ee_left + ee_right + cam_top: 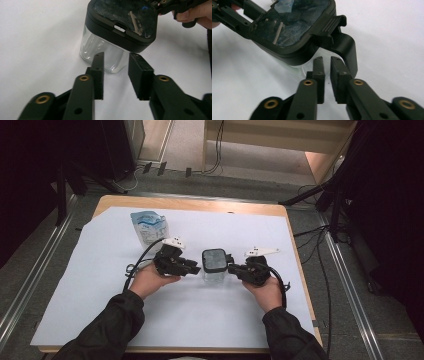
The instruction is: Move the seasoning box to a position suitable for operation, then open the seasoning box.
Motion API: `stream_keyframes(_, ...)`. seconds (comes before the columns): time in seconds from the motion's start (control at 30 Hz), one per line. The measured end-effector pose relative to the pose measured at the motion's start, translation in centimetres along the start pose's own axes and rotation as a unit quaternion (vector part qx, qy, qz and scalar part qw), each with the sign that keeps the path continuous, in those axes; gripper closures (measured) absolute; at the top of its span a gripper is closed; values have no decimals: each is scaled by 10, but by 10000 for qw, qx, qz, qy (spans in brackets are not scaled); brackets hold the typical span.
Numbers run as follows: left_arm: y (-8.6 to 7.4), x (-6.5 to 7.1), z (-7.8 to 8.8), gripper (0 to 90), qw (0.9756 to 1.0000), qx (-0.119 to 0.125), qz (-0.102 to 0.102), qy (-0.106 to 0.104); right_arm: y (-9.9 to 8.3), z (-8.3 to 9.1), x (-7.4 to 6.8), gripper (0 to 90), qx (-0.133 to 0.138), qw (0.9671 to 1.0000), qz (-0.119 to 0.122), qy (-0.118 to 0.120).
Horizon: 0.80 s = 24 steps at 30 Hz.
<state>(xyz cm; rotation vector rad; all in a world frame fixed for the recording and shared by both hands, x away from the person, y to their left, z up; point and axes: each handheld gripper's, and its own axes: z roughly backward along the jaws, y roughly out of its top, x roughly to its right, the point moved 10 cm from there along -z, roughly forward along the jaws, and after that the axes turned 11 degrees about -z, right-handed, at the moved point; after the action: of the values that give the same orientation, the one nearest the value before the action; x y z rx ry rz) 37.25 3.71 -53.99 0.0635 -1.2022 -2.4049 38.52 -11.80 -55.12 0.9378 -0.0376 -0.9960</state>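
at middle of white sheet (100,285), clear container (215,275) with black lid (214,260) stands between both grippers; left gripper (115,72) jaws parted, holding nothing; right gripper (327,75) jaws narrowly parted beside lid's latch (347,47), gripping nothing; blue-white pouch (148,227) lies well apart.

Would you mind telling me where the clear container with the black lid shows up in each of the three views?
High view: the clear container stands mid-table on the white sheet, between the left gripper and the right gripper.
Left gripper view: upper middle, just beyond the parted jaws.
Right gripper view: upper left, tilted in the picture.
Shared landmark: its black lid.
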Motion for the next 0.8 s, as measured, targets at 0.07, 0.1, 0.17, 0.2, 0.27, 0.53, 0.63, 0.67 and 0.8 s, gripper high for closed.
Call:
stream_keyframes(0.07, 0, -1, 2, 620, 10000, 16, -26, -1, -1, 2, 1, 802, -33, 10000, 55, 39)
stream_keyframes(0.1, 0, -2, 3, 607, 10000, 30, -46, -21, -1, 3, 1, 794, -63, 10000, 27, 43)
stream_keyframes(0.17, 1, -3, 4, 567, 9999, 89, -93, -10, -2, 6, 2, 751, -72, 9999, 60, 96)
stream_keyframes(0.2, 2, -3, 5, 573, 9999, 75, -112, -11, -3, 7, 2, 739, -91, 9999, 47, 115)
stream_keyframes(0.27, 3, -4, 7, 587, 9998, 140, -100, -35, -3, 8, 3, 725, -80, 9998, 83, 134)
stream_keyframes(0.53, 15, -11, 11, 388, 9995, 260, -186, -9, -1, 17, 14, 566, 46, 9999, 24, 128)
stream_keyframes(0.63, 20, -10, 12, 320, 9991, 350, -197, -104, 0, 19, 16, 531, 38, 9999, -48, 126)
stream_keyframes(0.67, 20, -10, 12, 285, 9992, 309, -227, -115, 1, 19, 16, 523, 53, 9999, -46, 143)
stream_keyframes(0.8, 24, -7, 11, 196, 9990, 269, -247, -275, 0, 20, 18, 514, 14, 9999, 20, 106)
